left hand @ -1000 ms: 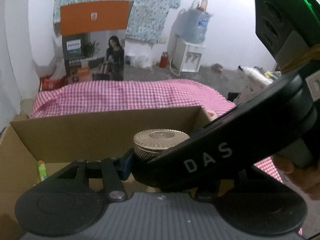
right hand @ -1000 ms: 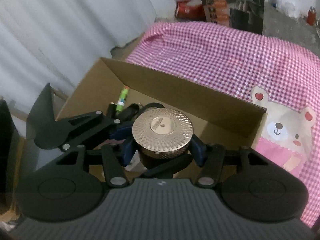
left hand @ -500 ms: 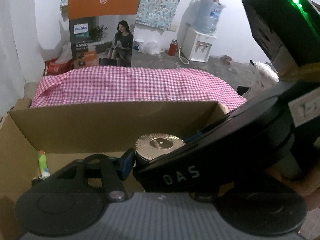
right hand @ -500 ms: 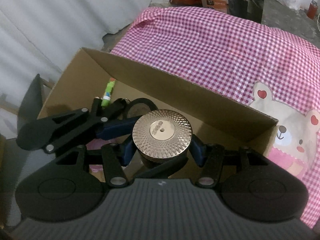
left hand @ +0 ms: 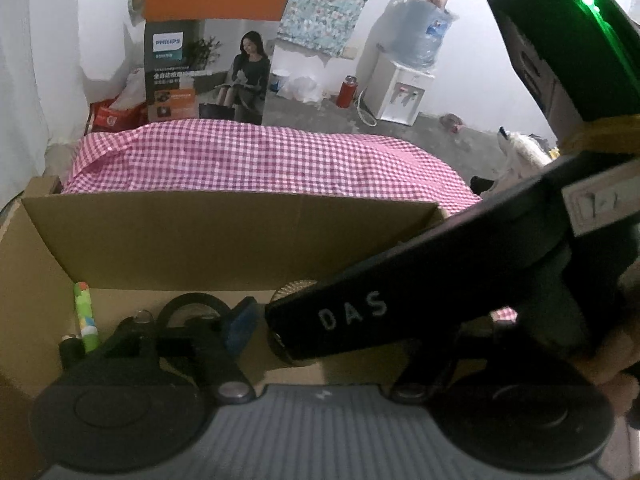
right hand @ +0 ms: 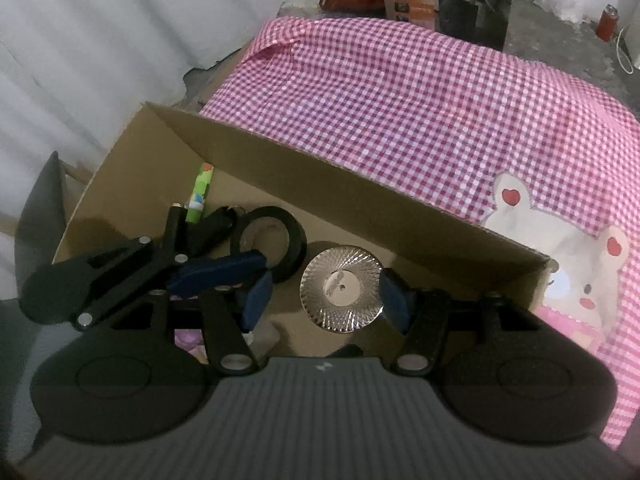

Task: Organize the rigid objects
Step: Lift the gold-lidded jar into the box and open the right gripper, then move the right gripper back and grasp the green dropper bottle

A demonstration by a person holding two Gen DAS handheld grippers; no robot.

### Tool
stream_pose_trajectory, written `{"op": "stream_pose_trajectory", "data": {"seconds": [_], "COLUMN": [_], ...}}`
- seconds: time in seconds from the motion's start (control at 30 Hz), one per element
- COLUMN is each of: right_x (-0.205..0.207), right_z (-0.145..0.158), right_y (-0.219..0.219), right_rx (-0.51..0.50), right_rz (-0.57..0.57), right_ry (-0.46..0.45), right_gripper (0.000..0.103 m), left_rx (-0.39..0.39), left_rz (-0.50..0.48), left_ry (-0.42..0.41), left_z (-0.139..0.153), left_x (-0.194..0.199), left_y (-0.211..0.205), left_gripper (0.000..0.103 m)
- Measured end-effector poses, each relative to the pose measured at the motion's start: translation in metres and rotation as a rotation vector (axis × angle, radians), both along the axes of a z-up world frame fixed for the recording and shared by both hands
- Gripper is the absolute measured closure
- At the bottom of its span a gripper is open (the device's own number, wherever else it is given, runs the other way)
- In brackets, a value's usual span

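A round jar with a ribbed metallic lid (right hand: 341, 294) sits on the floor of the cardboard box (right hand: 360, 184). My right gripper (right hand: 326, 300) hangs over it, open, with its blue pads apart on either side and clear of the lid. In the left wrist view only the lid's edge (left hand: 296, 286) shows behind the right gripper's black body (left hand: 420, 292). My left gripper (right hand: 224, 272) reaches into the box from the left; its blue fingers (right hand: 216, 274) look close together, and its far finger is hidden in its own view.
Inside the box lie a black tape roll (right hand: 268, 240), a green marker (right hand: 200, 194) and small dark items (right hand: 210, 224). The box stands against a bed with a pink checked cover (right hand: 400, 92). A Philips carton (left hand: 208, 64) and a water dispenser (left hand: 400, 92) stand beyond.
The right gripper lowered the jar into the box and opened; the jar now rests on the box floor, free of the pads. The left gripper stayed in the box.
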State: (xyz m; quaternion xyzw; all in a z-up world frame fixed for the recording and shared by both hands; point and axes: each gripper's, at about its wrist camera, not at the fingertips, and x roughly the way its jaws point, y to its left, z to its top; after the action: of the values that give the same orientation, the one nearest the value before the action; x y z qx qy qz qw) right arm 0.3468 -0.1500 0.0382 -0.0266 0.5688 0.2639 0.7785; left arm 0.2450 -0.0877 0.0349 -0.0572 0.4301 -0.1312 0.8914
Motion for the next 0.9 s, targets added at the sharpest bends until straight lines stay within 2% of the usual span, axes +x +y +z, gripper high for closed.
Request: {"op": "stream_pose_trajectory", "data": {"seconds": [0.23, 0.3, 0.5, 0.63, 0.77, 0.9], "right_x": [-0.034, -0.056, -0.143, -0.195, -0.242, -0.282], "right_z": [0.035, 0.049, 0.082, 0.083, 0.076, 0.068], "right_y": [-0.014, -0.023, -0.057, -0.071, -0.077, -0.079], "right_rx": [0.075, 0.112, 0.258, 0.32, 0.357, 0.377], "right_rz": [-0.047, -0.077, -0.178, -0.222, -0.241, -0.259], "right_ry": [-0.096, -0.153, -0.363, -0.433, -0.473, -0.506], "right_gripper": [0.039, 0.035, 0.023, 0.022, 0.022, 0.022], "left_rx": [-0.006, -0.014, -0.006, -0.002, -0.011, 0.012], "left_rz": [-0.039, -0.066, -0.146, -0.194, -0.259, -0.298], "left_ry": [-0.079, -0.116, -0.213, -0.23, -0.256, -0.286], "left_z": [0.021, 0.028, 0.042, 0.04, 0.038, 0.033], "left_x": [-0.036, -0.053, -0.11, -0.146, -0.186, -0.219], "left_y": [0.0, 0.001, 0.001, 0.002, 0.009, 0.015], "left_gripper": [0.021, 0.014, 0.009, 0.008, 0.005, 0.004]}}
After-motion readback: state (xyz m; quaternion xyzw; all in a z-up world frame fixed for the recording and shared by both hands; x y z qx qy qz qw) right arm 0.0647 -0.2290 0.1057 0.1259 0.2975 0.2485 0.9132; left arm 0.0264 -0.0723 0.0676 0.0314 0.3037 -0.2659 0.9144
